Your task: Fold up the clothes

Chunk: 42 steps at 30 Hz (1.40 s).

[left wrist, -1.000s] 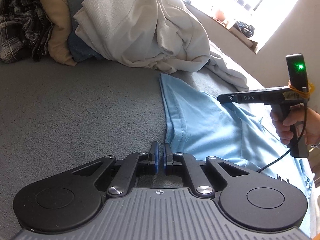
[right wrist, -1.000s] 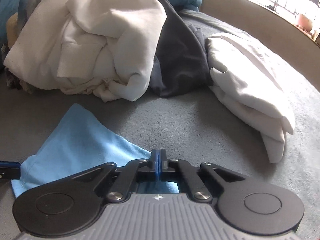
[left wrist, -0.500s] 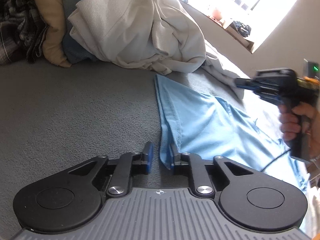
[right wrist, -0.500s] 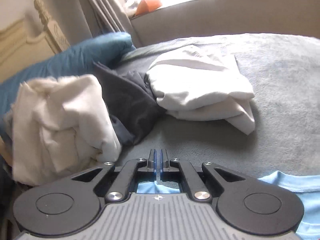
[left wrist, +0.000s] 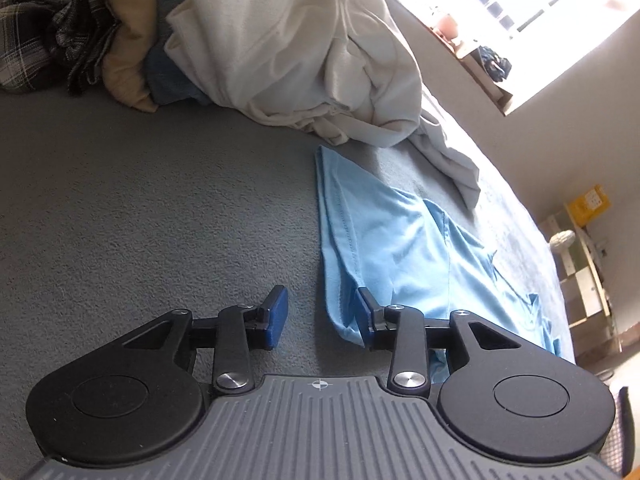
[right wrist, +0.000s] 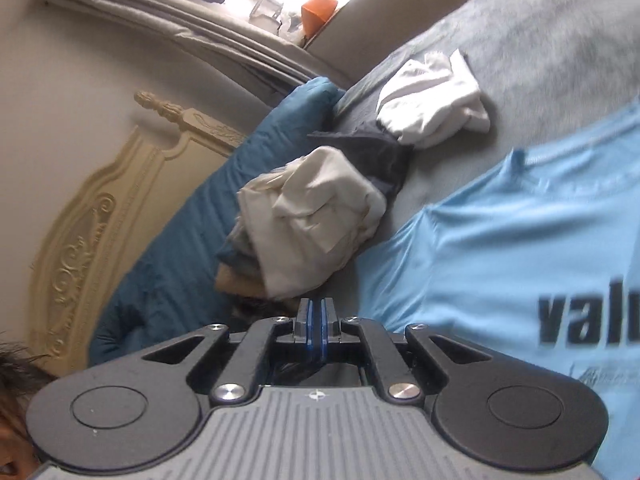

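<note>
A light blue T-shirt (left wrist: 404,248) lies spread on the grey bedcover (left wrist: 140,208). My left gripper (left wrist: 320,314) is open just above the cover, its jaws on either side of the shirt's near folded corner, which lies loose between them. In the right wrist view the shirt (right wrist: 520,248) shows dark printed letters and fills the right side. My right gripper (right wrist: 316,322) is shut with nothing visible between its pads, raised and rolled over the bed, left of the shirt.
A heap of cream, tan, blue and plaid clothes (left wrist: 304,52) lies beyond the shirt. A folded white garment (right wrist: 436,100) and a dark grey one (right wrist: 372,152) lie further off. A teal pillow (right wrist: 192,248) and carved headboard (right wrist: 100,216) stand at the bed's end.
My left gripper opened and let go of the shirt's corner, which now lies loose between the jaws. My right gripper, still shut, lifted off the shirt and swung up and rolled over.
</note>
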Each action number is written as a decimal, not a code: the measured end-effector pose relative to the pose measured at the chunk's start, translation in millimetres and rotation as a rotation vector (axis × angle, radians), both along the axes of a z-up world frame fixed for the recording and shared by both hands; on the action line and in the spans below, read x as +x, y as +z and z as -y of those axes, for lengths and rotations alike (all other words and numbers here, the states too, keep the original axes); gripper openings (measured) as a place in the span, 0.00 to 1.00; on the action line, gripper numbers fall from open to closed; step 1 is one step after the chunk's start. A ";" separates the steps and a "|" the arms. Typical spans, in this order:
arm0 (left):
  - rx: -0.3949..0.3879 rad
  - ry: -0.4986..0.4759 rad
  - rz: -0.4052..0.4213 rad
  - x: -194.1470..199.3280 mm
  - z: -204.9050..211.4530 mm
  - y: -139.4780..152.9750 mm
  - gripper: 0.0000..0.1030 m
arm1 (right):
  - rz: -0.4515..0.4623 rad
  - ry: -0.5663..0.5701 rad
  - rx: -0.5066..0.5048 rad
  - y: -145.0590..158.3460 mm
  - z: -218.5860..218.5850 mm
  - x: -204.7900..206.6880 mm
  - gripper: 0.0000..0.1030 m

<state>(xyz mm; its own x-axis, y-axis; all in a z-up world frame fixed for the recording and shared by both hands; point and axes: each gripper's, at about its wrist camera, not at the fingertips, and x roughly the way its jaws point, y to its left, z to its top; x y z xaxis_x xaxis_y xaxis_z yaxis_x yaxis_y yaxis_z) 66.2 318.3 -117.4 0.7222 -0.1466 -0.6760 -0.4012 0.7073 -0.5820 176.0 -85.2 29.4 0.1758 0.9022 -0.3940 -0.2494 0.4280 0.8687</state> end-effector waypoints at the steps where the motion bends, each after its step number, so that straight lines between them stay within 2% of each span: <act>1: 0.003 -0.003 -0.010 6.1 -1.6 1.0 0.35 | -0.040 0.008 0.038 -8.2 1.1 -11.4 0.03; 4: 0.041 -0.042 -0.048 31.7 -4.3 6.4 0.37 | -0.054 0.054 -0.023 -34.9 -22.5 -29.5 0.04; 7: 0.105 -0.058 -0.080 61.3 -7.1 12.4 0.37 | 0.000 0.118 -0.161 -62.8 -68.5 -38.0 0.05; 9: 0.136 -0.060 -0.104 77.3 -9.2 12.2 0.37 | 0.089 0.150 -0.261 -72.4 -102.5 -40.1 0.05; 13: 0.190 -0.072 -0.119 97.7 -9.2 6.8 0.37 | 0.310 0.187 -0.394 -82.5 -161.7 -47.9 0.05; 18: 0.273 -0.121 -0.085 112.4 -3.8 4.5 0.36 | 0.544 0.245 -0.495 -93.4 -215.0 -53.5 0.05; 20: 0.296 -0.133 -0.073 114.9 -3.5 2.7 0.32 | 0.630 0.294 -0.548 -100.3 -234.9 -58.7 0.05; 24: 0.367 -0.166 -0.036 117.6 -1.5 0.0 0.24 | 0.705 0.376 -0.644 -125.3 -266.3 -63.7 0.04; 27: 0.408 -0.168 -0.013 119.6 -2.0 -0.9 0.12 | 0.739 0.405 -0.639 -135.4 -279.4 -68.3 0.03; 29: 0.422 -0.161 -0.007 121.8 -3.7 -2.2 0.10 | 0.758 0.419 -0.631 -138.9 -287.5 -72.1 0.03; 32: 0.423 -0.154 0.004 121.7 -5.8 -2.4 0.10 | 0.751 0.401 -0.619 -140.6 -292.8 -75.5 0.03; 36: 0.429 -0.149 0.014 112.0 -9.2 3.9 0.15 | 0.533 0.390 -0.442 -123.5 -253.1 -83.5 0.04; 38: 0.454 -0.138 0.027 100.3 -9.2 11.7 0.27 | 0.441 0.411 -0.374 -115.0 -222.0 -93.9 0.04; 40: 0.497 -0.136 0.069 81.9 -4.7 23.6 0.29 | 0.345 0.419 -0.354 -110.0 -185.3 -103.6 0.05; 42: 0.524 -0.178 0.103 65.9 4.7 34.3 0.31 | 0.267 0.395 -0.351 -109.0 -152.1 -110.4 0.05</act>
